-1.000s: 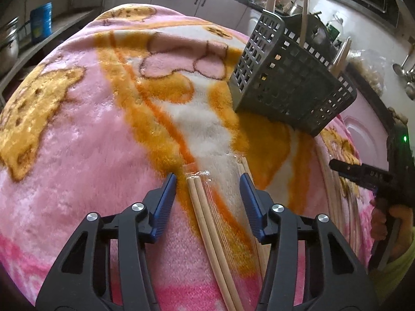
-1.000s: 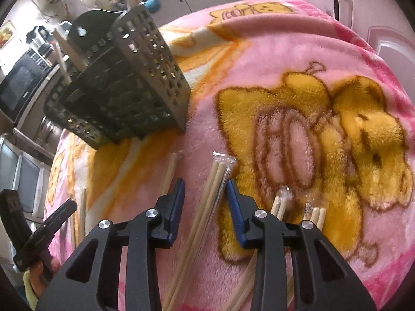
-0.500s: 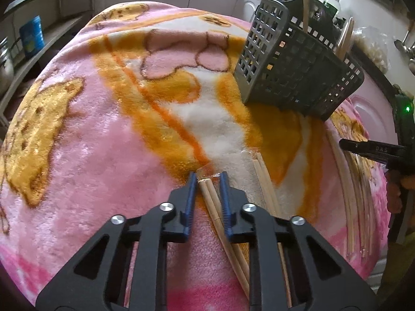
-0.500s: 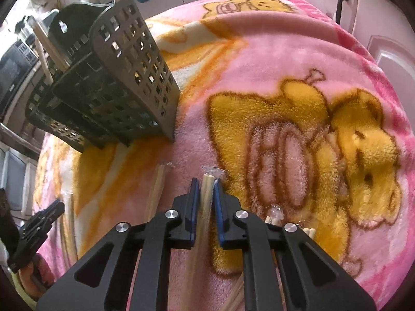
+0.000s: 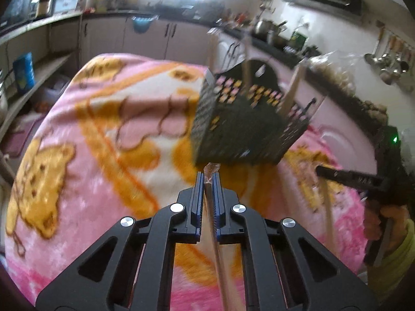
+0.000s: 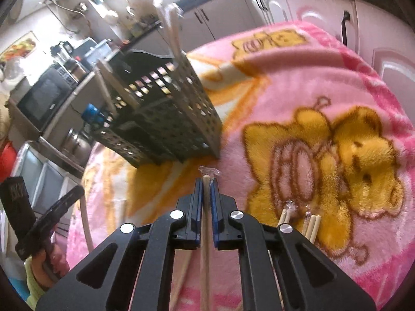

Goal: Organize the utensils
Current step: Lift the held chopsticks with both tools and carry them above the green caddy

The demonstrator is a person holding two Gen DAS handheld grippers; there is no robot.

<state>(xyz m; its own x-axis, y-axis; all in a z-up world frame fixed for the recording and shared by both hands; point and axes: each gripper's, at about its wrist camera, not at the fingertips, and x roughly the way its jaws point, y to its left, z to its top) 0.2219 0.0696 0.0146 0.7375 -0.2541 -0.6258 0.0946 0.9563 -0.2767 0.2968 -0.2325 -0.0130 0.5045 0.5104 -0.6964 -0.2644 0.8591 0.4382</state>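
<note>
Two grippers in play, each clamped on its own wrapped pair of chopsticks. Left gripper: jaws just closed, pads pressed on a plastic-sleeved chopstick pair, tip and crumpled wrapper end protruding just past the fingertips, lifted clear of the pink blanket. Right gripper: jaws likewise just closed on a second sleeved pair, tip just past the pads. Perforated dark utensil basket directly ahead of both tools, standing on the blanket, several sticks upright or leaning inside. Open blanket between fingertips and basket base in both views; wide clear blanket to the left of the basket in the left wrist view, and to its right in the right wrist view. Blanket edge near kitchen cabinets beyond. Left wrist view only: right-hand tool at the right margin, a loose stick hanging below it; heavy motion blur. Right wrist view only: two further wrapped pairs lying on the blanket just beside the right finger, a microwave on the counter behind the basket, the left-hand tool at the left margin.
</note>
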